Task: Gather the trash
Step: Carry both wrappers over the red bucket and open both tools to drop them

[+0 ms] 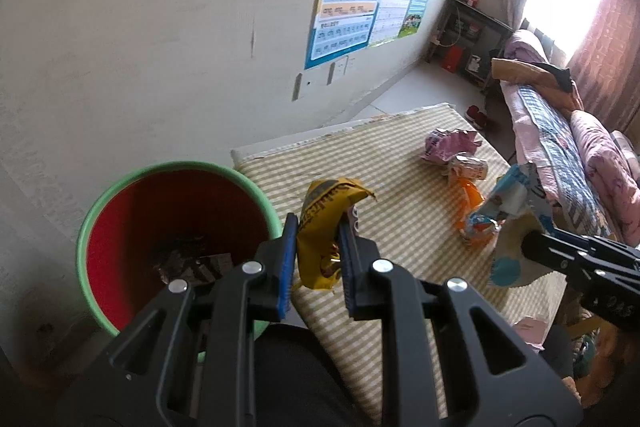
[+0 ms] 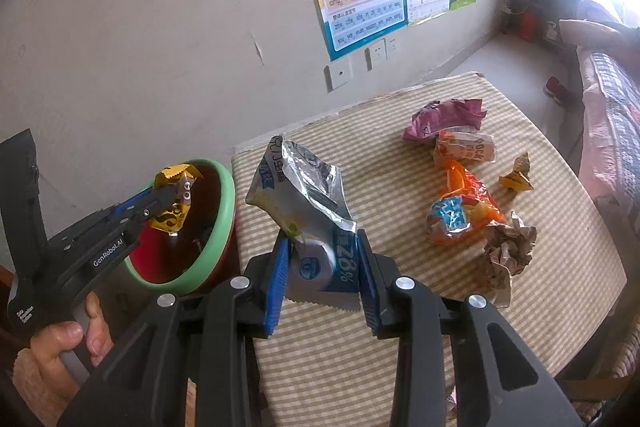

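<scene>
Two wrappers are held: the left tool (image 1: 318,259) pinches a yellow wrapper (image 1: 324,223) beside the bin (image 1: 86,227); the right tool (image 2: 322,279) grips a blue bag (image 2: 308,211). Several wrappers (image 2: 460,203) wait on the table (image 2: 400,327).

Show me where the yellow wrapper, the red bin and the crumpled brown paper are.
yellow wrapper (image 1: 320,227), left wrist view, its crinkled middle between the pads.
red bin (image 1: 160,203), left wrist view, its red inner wall.
crumpled brown paper (image 2: 510,247), right wrist view, its wrinkled center.

Left gripper (image 1: 318,247) clamped, fingers nearly together. Right gripper (image 2: 323,275) closed wider, pads (image 2: 276,285) pressing inward. Hand (image 2: 60,351) wrapped round left handle.
</scene>
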